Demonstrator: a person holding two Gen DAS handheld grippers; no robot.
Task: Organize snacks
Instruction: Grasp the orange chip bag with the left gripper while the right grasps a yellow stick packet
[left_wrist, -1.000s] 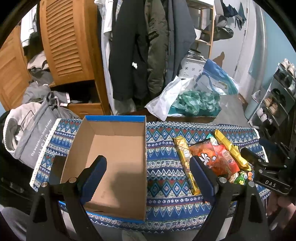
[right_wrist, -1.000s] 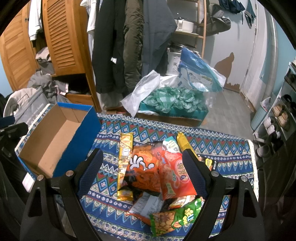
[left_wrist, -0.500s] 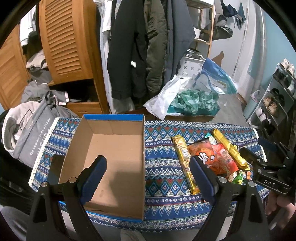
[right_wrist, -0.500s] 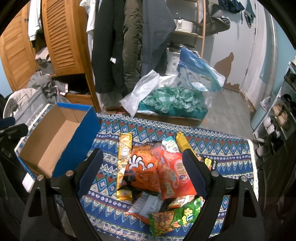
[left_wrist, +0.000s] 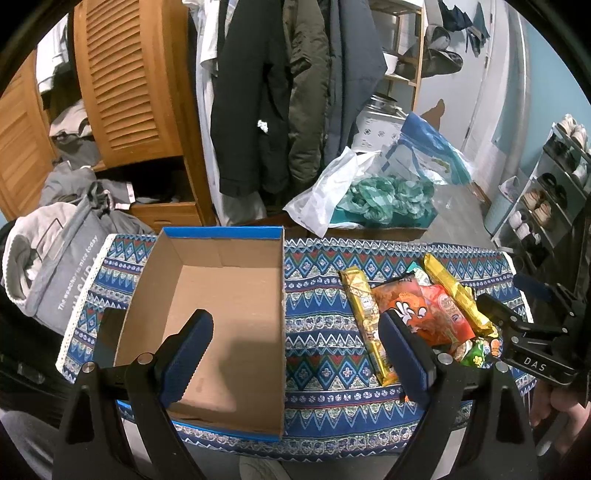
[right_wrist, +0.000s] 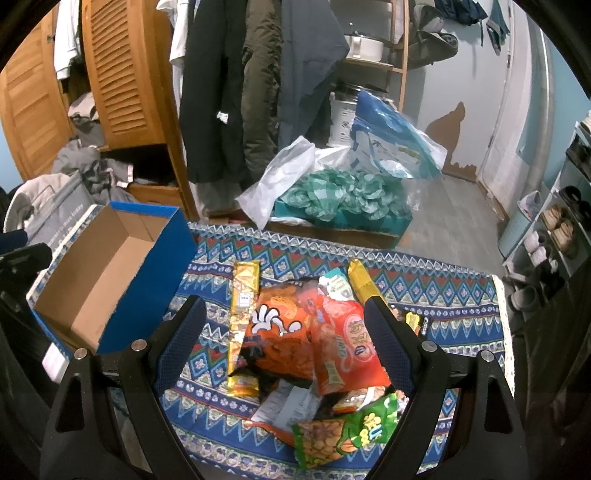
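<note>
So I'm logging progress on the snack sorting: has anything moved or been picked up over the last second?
Nothing visibly changed. The left gripper is open above the empty cardboard box, the right gripper open over the snack pile; no snack has been gripped or shifted.

Coats (left_wrist: 280, 92), wardrobe (left_wrist: 125, 74), shoe rack (left_wrist: 554, 192).

One cardboard box (right_wrist: 107, 273); two gold bars (right_wrist: 243, 295); two orange bags (right_wrist: 280, 332); one green bag (right_wrist: 343, 432).
</note>
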